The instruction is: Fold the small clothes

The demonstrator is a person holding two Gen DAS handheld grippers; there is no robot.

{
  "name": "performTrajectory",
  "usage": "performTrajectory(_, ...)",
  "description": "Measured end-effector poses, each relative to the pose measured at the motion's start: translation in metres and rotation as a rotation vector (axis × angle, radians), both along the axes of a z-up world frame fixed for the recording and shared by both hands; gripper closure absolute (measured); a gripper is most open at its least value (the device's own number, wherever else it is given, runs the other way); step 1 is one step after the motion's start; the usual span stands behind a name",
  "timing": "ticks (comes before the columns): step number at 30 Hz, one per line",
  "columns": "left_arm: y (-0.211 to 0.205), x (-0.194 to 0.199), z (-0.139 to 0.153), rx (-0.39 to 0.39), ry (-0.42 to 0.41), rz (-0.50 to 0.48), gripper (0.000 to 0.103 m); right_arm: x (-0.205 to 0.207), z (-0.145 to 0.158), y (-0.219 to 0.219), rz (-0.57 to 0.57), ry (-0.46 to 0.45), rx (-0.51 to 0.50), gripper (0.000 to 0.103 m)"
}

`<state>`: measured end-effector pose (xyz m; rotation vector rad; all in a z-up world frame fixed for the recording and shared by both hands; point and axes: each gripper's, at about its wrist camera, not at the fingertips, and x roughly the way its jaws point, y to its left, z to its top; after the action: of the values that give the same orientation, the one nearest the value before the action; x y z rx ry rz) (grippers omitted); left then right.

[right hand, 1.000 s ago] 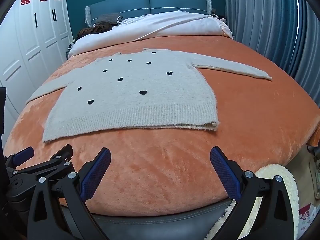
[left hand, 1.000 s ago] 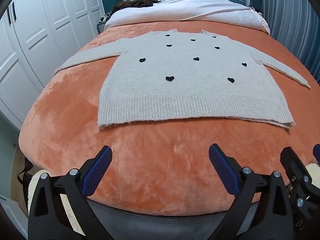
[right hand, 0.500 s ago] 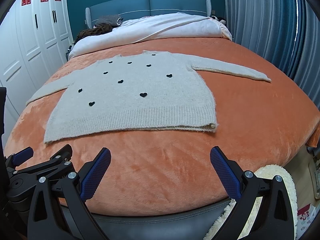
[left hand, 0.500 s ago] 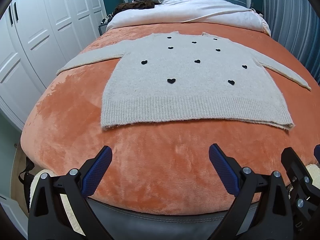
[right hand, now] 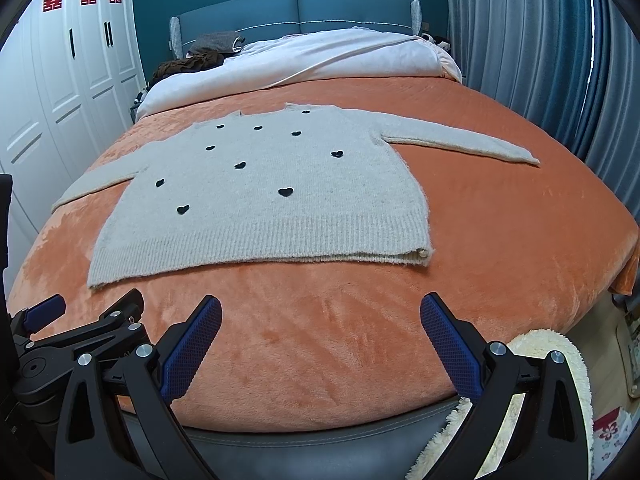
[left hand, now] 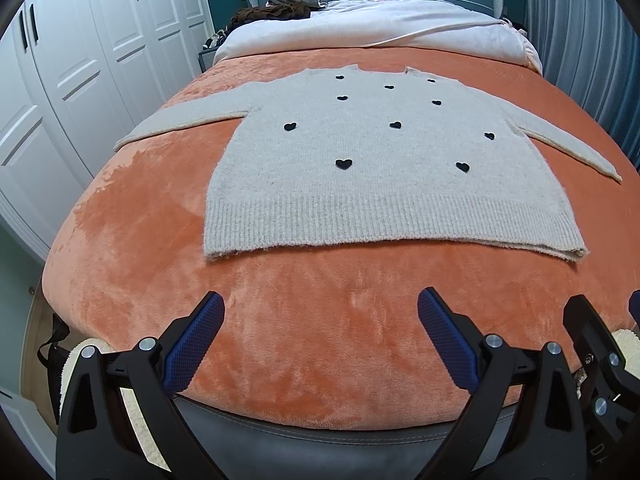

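Two grippers, left and right, hang wide apart and empty at my end of the bed, the sweater flat ahead, hem nearest, sleeves out sideways, each hem corner nearer its own-side gripper.

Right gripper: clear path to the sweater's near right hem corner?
Probably yes. The right gripper is open and empty, and only bare orange blanket lies between it and the hem corner of the grey sweater, which lies flat with nothing on it.
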<state>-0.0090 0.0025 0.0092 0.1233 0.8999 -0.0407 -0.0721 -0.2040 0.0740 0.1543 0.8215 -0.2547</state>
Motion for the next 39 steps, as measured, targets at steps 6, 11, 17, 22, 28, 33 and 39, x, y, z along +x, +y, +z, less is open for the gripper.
performTrajectory(6,0.0003,-0.0001,0.0016,0.0,-0.003,0.004,0.008,0.0001,0.0001,0.0,0.0,0.0,-0.001,0.005)
performTrajectory(11,0.0009,-0.0005,0.0021,-0.002,-0.005,0.004,0.008,-0.0003,0.0009,-0.0002,-0.001,-0.002,-0.001,0.005)
performTrajectory(17,0.0012,-0.0006,0.0022,-0.003,-0.006,0.004,0.008,-0.0005,0.0008,0.0001,-0.001,-0.002,-0.002,0.005)
performTrajectory(22,0.0012,-0.0005,0.0023,-0.003,-0.005,0.005,0.008,-0.0007,0.0008,0.0001,-0.001,-0.001,-0.001,0.005)
performTrajectory(28,0.0015,-0.0007,0.0022,-0.003,-0.006,0.004,0.008,-0.0009,0.0009,-0.0003,-0.002,-0.001,-0.002,0.005)
performTrajectory(33,0.0015,-0.0008,0.0022,-0.002,-0.007,0.004,0.008,-0.0014,0.0015,-0.0004,-0.002,-0.003,0.0,0.005)
performTrajectory(39,0.0017,-0.0001,0.0025,-0.001,-0.008,0.004,0.008,-0.001,0.0014,-0.0009,-0.002,-0.002,-0.001,0.005)
